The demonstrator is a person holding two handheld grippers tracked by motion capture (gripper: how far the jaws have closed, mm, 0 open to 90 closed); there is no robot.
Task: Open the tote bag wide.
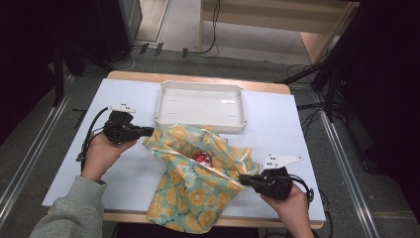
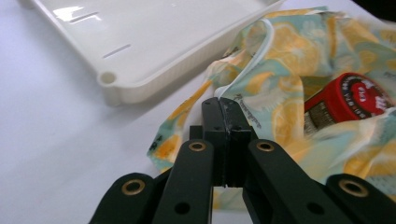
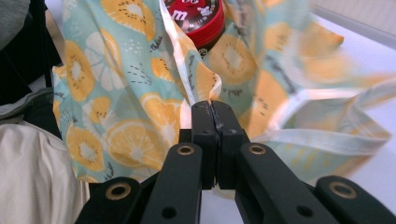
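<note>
High view overhead, both gripper views close and low, sharing the patterned bag (image 1: 198, 173)

Black tongs (image 1: 148, 131) w/ brass rivets, grey sleeve (image 1: 69, 210).

A white-topped table (image 1: 133, 173) with a light wooden edge carries everything. A white rectangular plastic tray (image 1: 164, 104) sits on it at the far side, open side up. Just in front of the tray, touching its near wall, a lemon-printed cloth bag (image 1: 195, 196) lies spread across the table's middle, its lower end hanging over the near edge.
</note>
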